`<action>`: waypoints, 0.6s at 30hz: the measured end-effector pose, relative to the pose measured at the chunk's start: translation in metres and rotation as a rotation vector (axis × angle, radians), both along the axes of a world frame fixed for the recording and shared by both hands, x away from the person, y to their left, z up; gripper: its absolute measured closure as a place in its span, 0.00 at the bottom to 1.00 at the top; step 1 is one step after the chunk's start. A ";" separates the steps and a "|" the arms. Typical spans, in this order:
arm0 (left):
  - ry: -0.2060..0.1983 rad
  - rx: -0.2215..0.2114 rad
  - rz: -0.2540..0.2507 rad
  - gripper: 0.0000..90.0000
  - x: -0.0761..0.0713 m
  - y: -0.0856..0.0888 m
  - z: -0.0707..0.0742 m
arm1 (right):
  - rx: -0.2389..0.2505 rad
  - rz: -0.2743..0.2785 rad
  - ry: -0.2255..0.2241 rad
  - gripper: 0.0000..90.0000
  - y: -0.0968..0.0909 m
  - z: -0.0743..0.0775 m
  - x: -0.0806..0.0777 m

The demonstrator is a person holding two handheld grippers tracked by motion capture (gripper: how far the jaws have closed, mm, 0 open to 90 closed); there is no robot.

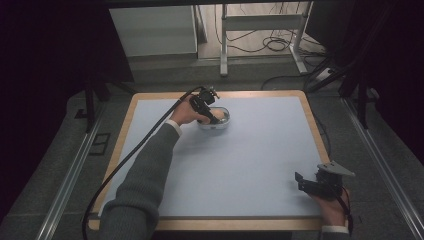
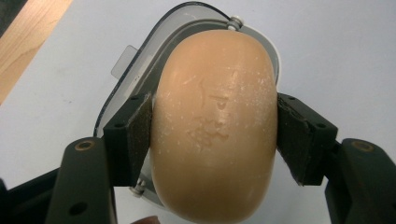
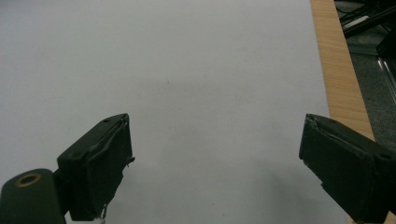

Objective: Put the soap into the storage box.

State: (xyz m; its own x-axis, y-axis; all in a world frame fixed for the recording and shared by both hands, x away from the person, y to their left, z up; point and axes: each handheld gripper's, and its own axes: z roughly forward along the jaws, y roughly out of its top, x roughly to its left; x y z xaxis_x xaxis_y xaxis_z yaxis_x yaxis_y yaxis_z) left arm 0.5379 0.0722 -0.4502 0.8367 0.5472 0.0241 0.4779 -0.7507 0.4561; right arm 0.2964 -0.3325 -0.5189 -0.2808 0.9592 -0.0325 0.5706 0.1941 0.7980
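Observation:
A tan oval bar of soap (image 2: 215, 126) is pinched between the two black pads of my left gripper (image 2: 214, 135), which is shut on it. Right under the soap lies a clear plastic soap dish (image 2: 135, 79) on the pale blue mat. In the high view the left gripper (image 1: 209, 111) hangs over the dish (image 1: 223, 122) near the table's far edge, with the soap (image 1: 218, 116) just inside its rim. My right gripper (image 1: 306, 184) rests near the front right corner, jaws wide apart with nothing between them (image 3: 215, 154).
The pale blue mat (image 1: 240, 165) covers a table with a wooden border (image 1: 220, 224). A black cable (image 1: 130, 155) trails from the left gripper along the sleeve. Beyond the table are a white frame, floor cables and dark stands.

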 end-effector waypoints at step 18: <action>-0.029 -0.074 0.014 0.30 -0.006 0.001 0.013 | 0.001 -0.001 0.002 0.10 0.000 0.000 -0.001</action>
State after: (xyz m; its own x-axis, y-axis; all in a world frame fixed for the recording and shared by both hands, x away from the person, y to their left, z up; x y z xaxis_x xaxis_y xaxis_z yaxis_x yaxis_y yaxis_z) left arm 0.5315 0.0734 -0.4374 0.8286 0.5598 0.0077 0.4735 -0.7081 0.5239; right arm 0.2958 -0.3325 -0.5185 -0.2798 0.9596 -0.0312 0.5721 0.1927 0.7972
